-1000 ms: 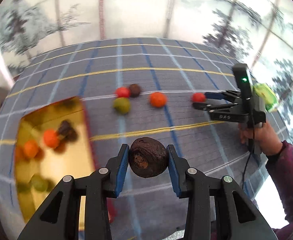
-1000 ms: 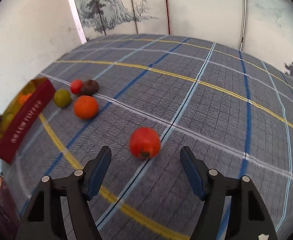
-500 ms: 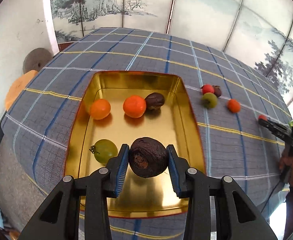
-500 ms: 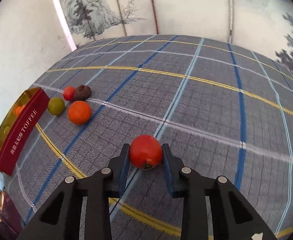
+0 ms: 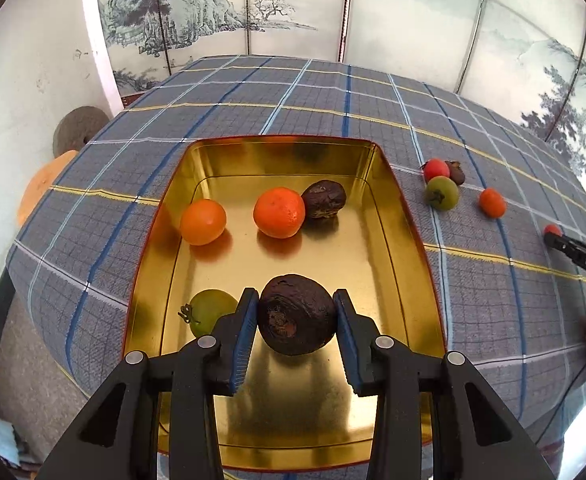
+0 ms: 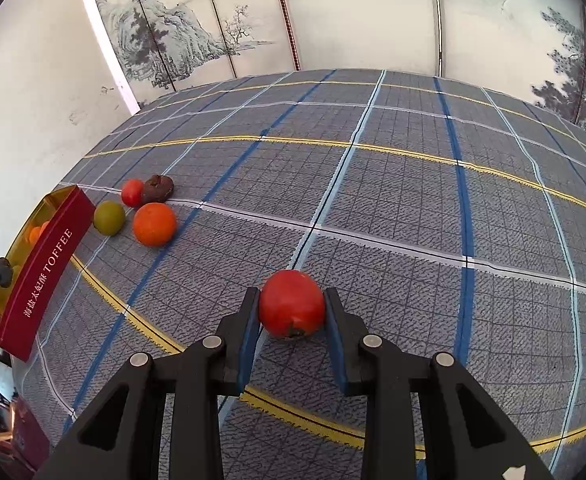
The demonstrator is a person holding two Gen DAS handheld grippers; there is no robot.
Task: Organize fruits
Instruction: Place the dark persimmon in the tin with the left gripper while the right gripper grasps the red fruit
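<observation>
- The left claw (image 5: pixel 296 322) is closed narrowly on a dark wrinkled fruit (image 5: pixel 296 314), which is pinched between the two blue pads (image 5: pixel 245 334); both pads are pressed against its sides.
- The dark fruit is held over the near half of a gold tin tray (image 5: pixel 407 240), which is set on the checked cloth of the table (image 5: pixel 493 280).
- In the tray, four fruits are seen: two orange ones (image 5: pixel 203 222) (image 5: pixel 279 212), a dark wrinkled one (image 5: pixel 324 199) touching the second orange, and a green one (image 5: pixel 209 312) just beside the left finger.
- The right claw (image 6: pixel 291 306) is closed narrowly on a red fruit (image 6: pixel 291 304), gripped between its blue pads (image 6: pixel 249 330); whether the fruit is lifted off the cloth cannot be told.
- Well apart from that claw, near the red side of the tin (image 6: pixel 41 276) marked TOFFEE, a group of loose fruits is seen on the table: a small red one (image 6: pixel 132 192) touching a brown one (image 6: pixel 157 189), a green one (image 6: pixel 109 217) and an orange one (image 6: pixel 154 224).
- A painted folding screen (image 6: pixel 197 40) is seen behind the table.
</observation>
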